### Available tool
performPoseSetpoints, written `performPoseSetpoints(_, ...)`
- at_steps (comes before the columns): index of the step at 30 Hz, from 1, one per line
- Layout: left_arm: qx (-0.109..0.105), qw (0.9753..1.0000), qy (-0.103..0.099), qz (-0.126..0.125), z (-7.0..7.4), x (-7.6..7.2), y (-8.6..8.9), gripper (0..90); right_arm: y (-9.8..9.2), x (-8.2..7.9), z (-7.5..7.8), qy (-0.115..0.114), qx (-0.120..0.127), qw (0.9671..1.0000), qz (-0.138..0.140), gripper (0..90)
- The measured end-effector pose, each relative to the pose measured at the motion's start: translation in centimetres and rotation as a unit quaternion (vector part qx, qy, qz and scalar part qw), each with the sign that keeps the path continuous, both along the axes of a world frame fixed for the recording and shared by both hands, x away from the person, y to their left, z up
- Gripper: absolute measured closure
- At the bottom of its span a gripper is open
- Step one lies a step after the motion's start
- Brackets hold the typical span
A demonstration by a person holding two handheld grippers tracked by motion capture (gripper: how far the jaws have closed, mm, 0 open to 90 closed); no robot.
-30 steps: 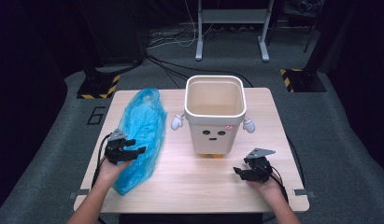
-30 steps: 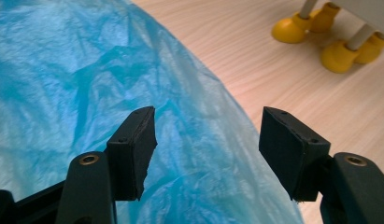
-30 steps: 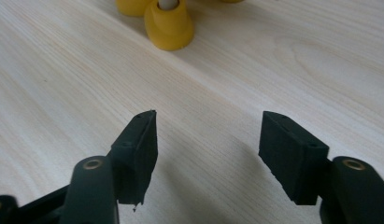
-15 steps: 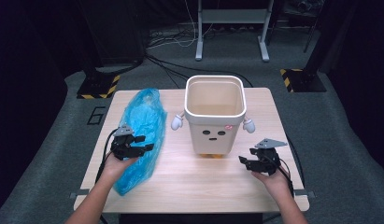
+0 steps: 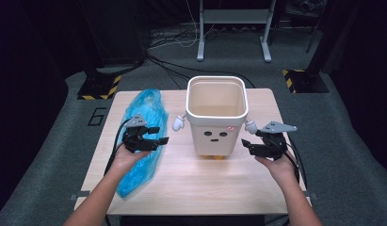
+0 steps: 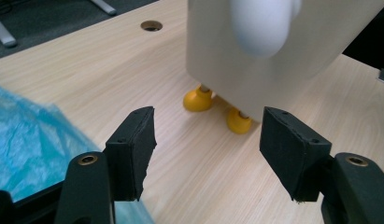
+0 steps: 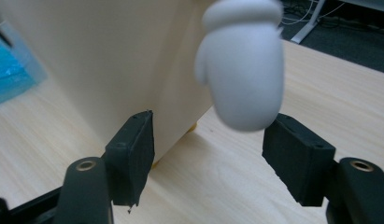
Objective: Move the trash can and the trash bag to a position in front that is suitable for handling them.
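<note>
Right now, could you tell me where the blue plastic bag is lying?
In the high view, the blue plastic bag lies on the table's left side, beside the bin, under the left gripper.

Cream bin [image 5: 217, 120] upright between the two claws, blue bag [image 5: 143, 136] under the left one.

The bin stands open-topped and empty, a dotted face on its near wall, white mitten arms out at each side, yellow feet [image 6: 198, 99] on the wood. The left gripper [image 5: 153, 136], jaws apart, sits just left of it, one mitten [image 6: 259, 25] hanging above and ahead of its jaws; the right gripper [image 5: 247, 145], jaws apart too, has the other mitten [image 7: 241, 70] right ahead, not touching. The crumpled translucent bag lies lengthwise beneath and behind the left gripper.
</note>
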State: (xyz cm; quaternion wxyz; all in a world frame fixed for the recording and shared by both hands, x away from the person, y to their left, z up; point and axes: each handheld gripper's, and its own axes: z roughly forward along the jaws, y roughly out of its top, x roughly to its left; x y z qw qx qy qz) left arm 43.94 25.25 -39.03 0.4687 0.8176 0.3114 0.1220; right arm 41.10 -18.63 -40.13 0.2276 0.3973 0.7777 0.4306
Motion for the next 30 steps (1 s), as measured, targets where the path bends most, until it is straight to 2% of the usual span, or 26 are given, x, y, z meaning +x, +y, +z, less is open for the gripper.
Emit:
performPoseSetpoints(2, 0.004, 0.9999, -0.005, -0.009, 0.4, 0.1, -0.7, 36.2, 0.0, 0.2, 0.5, -0.001, 0.001, 1.0, -0.002, 34.6)
performPoseSetpoints(5, 0.005, 0.9997, -0.013, -0.019, 0.9, 0.2, -1.6, 37.9, 0.1, 0.3, 1.3, -0.016, -0.004, 0.9999, -0.001, 36.8)
performPoseSetpoints(8, 0.004, 0.9995, -0.017, -0.027, 1.5, 0.4, -2.6, 38.9, 0.3, 0.6, 1.8, -0.024, -0.004, 0.9997, -0.001, 41.8)
performPoseSetpoints(14, 0.002, 0.9988, -0.021, -0.044, 1.9, 1.0, -4.2, 43.7, 0.3, 1.2, 2.2, -0.019, 0.005, 0.9998, -0.008, 53.6)
performPoseSetpoints(16, 0.001, 0.9989, -0.019, -0.043, 2.0, 1.3, -4.5, 44.9, 0.2, 1.3, 2.2, -0.016, 0.009, 0.9998, -0.007, 53.6)
performPoseSetpoints(21, -0.019, 0.9987, -0.006, -0.046, 1.8, 2.1, -4.6, 52.1, -0.2, 1.5, 2.1, -0.011, 0.022, 0.9997, -0.003, 53.3)
performPoseSetpoints(22, -0.024, 0.9985, -0.003, -0.049, 1.7, 2.2, -4.6, 52.6, -0.2, 1.7, 2.2, -0.01, 0.029, 0.9995, 0.004, 52.4)
performPoseSetpoints(25, -0.032, 0.9983, -0.004, -0.05, 1.7, 2.5, -4.7, 52.1, -0.2, 1.8, 2.2, -0.009, 0.03, 0.9995, 0.007, 51.4)
performPoseSetpoints(30, -0.028, 0.998, -0.009, -0.057, 1.9, 3.0, -5.4, 52.2, 0.1, 2.4, 2.4, -0.006, 0.036, 0.9993, 0.012, 51.4)
